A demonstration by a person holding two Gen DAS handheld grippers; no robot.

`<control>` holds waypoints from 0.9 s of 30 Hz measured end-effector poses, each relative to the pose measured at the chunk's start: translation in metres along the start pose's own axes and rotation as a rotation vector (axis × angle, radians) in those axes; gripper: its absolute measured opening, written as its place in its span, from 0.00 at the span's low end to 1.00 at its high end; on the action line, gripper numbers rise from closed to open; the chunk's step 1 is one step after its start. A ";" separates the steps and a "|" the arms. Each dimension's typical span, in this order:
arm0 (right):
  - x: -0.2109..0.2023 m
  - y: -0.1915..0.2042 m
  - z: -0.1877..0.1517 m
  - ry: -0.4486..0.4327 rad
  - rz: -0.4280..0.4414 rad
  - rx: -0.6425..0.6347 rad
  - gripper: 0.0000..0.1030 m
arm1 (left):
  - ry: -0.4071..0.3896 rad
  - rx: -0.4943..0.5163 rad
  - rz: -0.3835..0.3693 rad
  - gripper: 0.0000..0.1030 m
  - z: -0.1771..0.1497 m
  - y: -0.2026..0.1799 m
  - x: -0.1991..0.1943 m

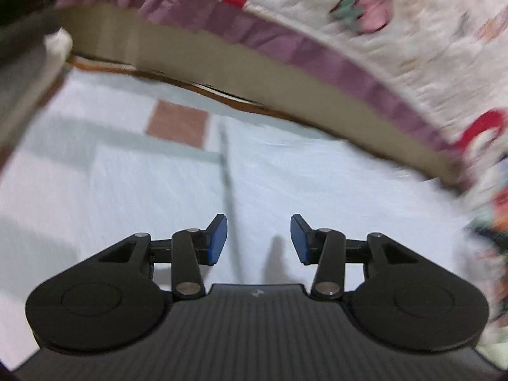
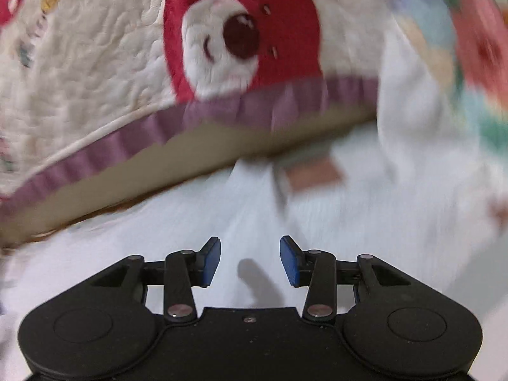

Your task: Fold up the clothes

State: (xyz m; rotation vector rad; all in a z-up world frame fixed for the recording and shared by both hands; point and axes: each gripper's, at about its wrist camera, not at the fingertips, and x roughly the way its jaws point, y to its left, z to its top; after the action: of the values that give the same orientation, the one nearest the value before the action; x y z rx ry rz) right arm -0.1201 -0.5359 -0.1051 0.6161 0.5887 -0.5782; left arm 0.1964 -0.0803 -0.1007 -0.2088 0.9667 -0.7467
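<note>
Both my claws, left [image 1: 258, 241] and right [image 2: 250, 262], hang spread and empty over the pale garment [image 1: 127, 190] (a loose fold could slump).

Pale blue garment [image 1: 127, 190] with brown patch [image 1: 177, 122], spread flat beside quilt.

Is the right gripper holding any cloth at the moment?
No, the right gripper stands open above the pale garment, with nothing between its blue pads.

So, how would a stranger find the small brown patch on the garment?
Start at the quilt's purple ruffle at the bed edge. Below it lies the pale blue garment. Its brownish square patch is the only coloured mark on that cloth.
</note>
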 end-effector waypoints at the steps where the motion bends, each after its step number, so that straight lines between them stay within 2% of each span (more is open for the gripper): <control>1: -0.009 -0.004 -0.015 0.016 0.012 0.013 0.45 | 0.017 -0.008 -0.028 0.42 -0.010 -0.001 -0.007; 4: -0.026 -0.022 -0.055 0.099 0.015 0.028 0.45 | 0.085 -0.014 -0.079 0.42 -0.036 -0.004 -0.018; 6: -0.040 -0.030 -0.068 0.093 -0.010 0.031 0.45 | 0.144 -0.018 -0.087 0.42 -0.052 -0.006 -0.021; 8: -0.053 -0.035 -0.073 0.079 -0.040 0.025 0.45 | 0.170 0.021 -0.092 0.47 -0.064 -0.012 -0.028; 10: -0.066 -0.037 -0.074 0.074 -0.109 -0.023 0.46 | 0.197 0.064 -0.107 0.52 -0.075 -0.018 -0.036; 12: -0.076 -0.043 -0.075 0.076 -0.166 -0.023 0.46 | 0.243 0.107 -0.122 0.52 -0.084 -0.023 -0.040; 14: -0.086 -0.055 -0.077 0.068 -0.149 0.065 0.46 | 0.268 0.143 -0.097 0.54 -0.091 -0.027 -0.042; 16: -0.091 -0.068 -0.081 0.055 -0.073 0.187 0.48 | 0.279 0.174 -0.053 0.56 -0.096 -0.030 -0.041; 18: -0.089 -0.074 -0.090 0.060 -0.035 0.261 0.52 | 0.272 0.197 -0.039 0.49 -0.097 -0.031 -0.041; 19: -0.083 -0.072 -0.093 0.067 -0.038 0.247 0.52 | 0.265 0.240 -0.040 0.16 -0.096 -0.035 -0.041; 20: -0.078 -0.067 -0.095 0.068 -0.042 0.217 0.43 | 0.259 0.288 -0.042 0.10 -0.096 -0.040 -0.040; 21: -0.076 -0.060 -0.096 0.060 -0.037 0.170 0.16 | 0.249 0.339 -0.040 0.09 -0.093 -0.044 -0.042; 22: -0.077 -0.052 -0.095 0.043 -0.023 0.111 0.08 | 0.239 0.391 -0.038 0.09 -0.089 -0.048 -0.044; 24: -0.083 -0.037 -0.093 0.005 -0.008 0.012 0.08 | 0.198 0.351 -0.072 0.09 -0.078 -0.039 -0.056; 26: -0.096 -0.038 -0.085 -0.033 -0.013 0.014 0.07 | 0.176 0.294 -0.111 0.08 -0.073 -0.028 -0.067; 27: -0.099 -0.042 -0.083 -0.036 -0.016 0.024 0.07 | 0.185 0.298 -0.100 0.08 -0.077 -0.028 -0.068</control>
State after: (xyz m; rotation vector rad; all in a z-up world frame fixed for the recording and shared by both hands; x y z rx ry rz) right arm -0.2421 -0.4774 -0.1106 0.6228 0.5541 -0.6114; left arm 0.0973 -0.0433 -0.0858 0.0746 1.0115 -1.0042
